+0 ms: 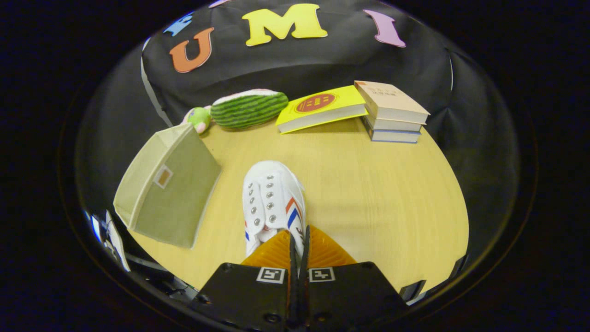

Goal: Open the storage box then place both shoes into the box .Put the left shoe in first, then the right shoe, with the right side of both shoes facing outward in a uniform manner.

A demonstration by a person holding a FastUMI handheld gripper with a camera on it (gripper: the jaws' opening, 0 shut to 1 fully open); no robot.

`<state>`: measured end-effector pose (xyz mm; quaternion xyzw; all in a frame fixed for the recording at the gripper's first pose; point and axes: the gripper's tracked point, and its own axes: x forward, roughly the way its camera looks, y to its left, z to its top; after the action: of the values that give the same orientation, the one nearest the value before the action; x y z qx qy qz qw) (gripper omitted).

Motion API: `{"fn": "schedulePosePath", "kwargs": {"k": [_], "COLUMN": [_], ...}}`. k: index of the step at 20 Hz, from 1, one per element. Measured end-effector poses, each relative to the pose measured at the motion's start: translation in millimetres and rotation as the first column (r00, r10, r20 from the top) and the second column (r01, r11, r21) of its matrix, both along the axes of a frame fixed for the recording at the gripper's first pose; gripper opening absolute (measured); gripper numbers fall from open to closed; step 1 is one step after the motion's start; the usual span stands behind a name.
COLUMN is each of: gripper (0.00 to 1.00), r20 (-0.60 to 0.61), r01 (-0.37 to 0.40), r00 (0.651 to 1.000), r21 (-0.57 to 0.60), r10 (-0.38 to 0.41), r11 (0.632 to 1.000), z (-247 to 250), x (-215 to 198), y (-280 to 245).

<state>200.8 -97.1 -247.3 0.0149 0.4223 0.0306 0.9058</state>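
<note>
Clearly, gripper (299, 237) pinched tight on white shoe's (272, 198) collar, heel hidden behind fingers.

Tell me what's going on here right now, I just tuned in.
A hand-held gripper has its fingers nearly closed on the rear side edge of a white sneaker with red and blue stripes, which points away across the wooden table. Whether the sneaker is lifted or resting is unclear. A beige fabric storage box stands beside the sneaker; its opening isn't visible. Beyond the sneaker lie a watermelon plush, a yellow book and a stack of books.
</note>
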Motion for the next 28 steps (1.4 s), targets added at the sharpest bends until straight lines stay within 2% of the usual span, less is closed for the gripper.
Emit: {"fn": "schedulePosePath", "kwargs": {"k": [3,7,11,16,20,28], "gripper": [0.05,0.05,0.05,0.05,0.05,0.05], "r20": [0.014,0.036,0.111,0.172,0.179,0.123], "r01": [0.039,0.102,0.094,0.141,0.166,0.219], "r00": [0.999,0.993,0.986,0.964,0.954,0.952], "r21": [0.109,0.258,0.251,0.324,0.358,0.367], "r10": [-0.041,-0.115,-0.126,-0.205,-0.242,-0.280], "r11": [0.993,0.961,0.963,0.935,0.919,0.904], "z": [26.8,61.3,88.3,113.9,111.0,64.0], "x": [-7.2,-12.4,-10.2,-3.3,7.9,29.6], "y": [32.6,77.1,110.6,157.2,197.2,249.6]}}
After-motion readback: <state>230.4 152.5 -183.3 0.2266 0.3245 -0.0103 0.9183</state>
